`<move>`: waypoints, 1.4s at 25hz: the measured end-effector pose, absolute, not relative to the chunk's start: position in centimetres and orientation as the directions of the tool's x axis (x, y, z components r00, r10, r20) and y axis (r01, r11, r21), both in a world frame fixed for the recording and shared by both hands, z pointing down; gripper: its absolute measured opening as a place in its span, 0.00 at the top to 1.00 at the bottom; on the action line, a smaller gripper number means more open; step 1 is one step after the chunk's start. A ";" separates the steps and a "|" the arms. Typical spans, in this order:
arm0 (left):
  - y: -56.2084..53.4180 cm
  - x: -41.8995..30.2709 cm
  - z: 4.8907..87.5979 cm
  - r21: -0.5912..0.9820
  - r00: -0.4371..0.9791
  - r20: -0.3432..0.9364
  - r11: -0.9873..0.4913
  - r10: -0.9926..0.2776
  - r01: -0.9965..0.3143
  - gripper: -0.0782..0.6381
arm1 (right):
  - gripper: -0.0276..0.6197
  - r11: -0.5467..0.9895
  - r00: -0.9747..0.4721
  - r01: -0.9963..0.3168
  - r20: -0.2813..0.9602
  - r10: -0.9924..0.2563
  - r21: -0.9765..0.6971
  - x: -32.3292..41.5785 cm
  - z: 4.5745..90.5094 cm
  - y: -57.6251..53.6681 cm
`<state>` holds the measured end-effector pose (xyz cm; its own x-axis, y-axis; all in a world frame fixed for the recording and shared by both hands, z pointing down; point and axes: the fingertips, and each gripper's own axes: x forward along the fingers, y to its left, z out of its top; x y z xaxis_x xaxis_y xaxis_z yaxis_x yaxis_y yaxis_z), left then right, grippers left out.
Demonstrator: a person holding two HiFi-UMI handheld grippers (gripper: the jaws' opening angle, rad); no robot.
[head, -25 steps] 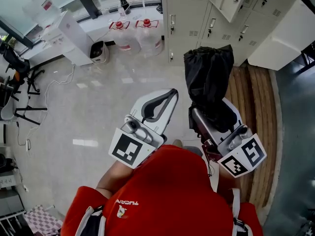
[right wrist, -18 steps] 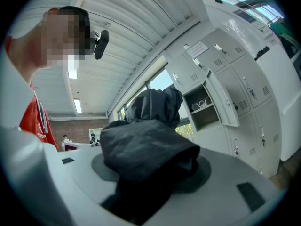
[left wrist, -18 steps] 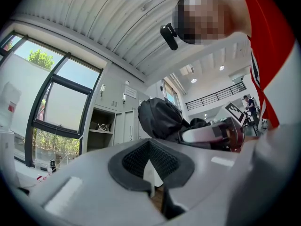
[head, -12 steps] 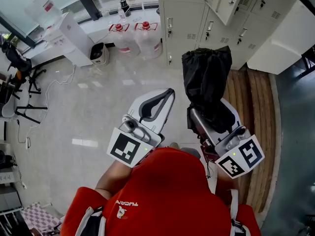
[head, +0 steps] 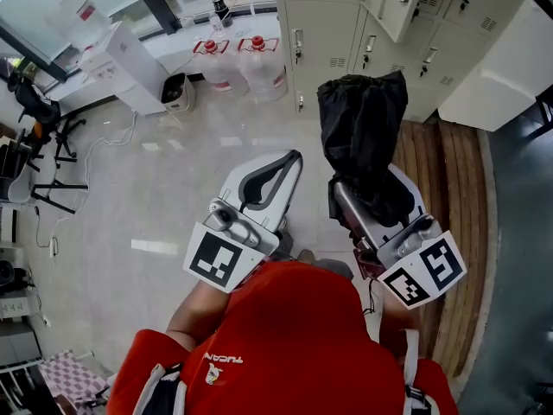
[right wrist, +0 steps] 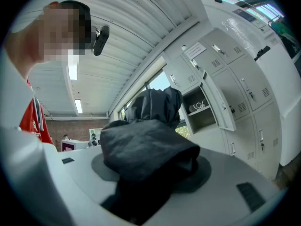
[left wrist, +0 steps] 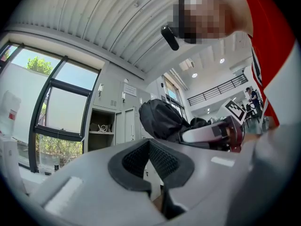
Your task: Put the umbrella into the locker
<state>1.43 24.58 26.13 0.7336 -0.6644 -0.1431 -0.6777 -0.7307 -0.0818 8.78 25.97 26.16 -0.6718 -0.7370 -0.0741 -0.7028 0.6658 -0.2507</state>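
Observation:
A black folded umbrella [head: 363,132] stands up out of my right gripper [head: 370,193], which is shut on its lower part. In the right gripper view the umbrella [right wrist: 146,142] fills the space between the jaws of my right gripper [right wrist: 150,168]. My left gripper [head: 292,161] is beside it on the left, shut and empty. In the left gripper view its pads meet at the tip of my left gripper [left wrist: 149,144]. The grey lockers [head: 324,24] stand ahead. One compartment [right wrist: 200,109] is open with a white cable coil inside, and its door [right wrist: 221,105] is swung out.
Two water jugs [head: 251,63] and a small white-and-black bin [head: 173,92] stand on the floor left of the lockers. A wooden slatted platform [head: 449,197] runs along the right. A white cabinet [head: 501,67] stands at far right. Black stands [head: 39,145] are at far left.
Both grippers have edged a little toward the lockers, with the umbrella still in the right one. The jaws look unchanged.

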 end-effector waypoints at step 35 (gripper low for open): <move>-5.8 -5.6 25.2 -0.039 0.800 -0.192 -0.810 -0.569 -0.585 0.88 | 0.57 0.561 -0.570 -0.802 -0.013 -0.821 -0.205 1.3 25.2 -3.1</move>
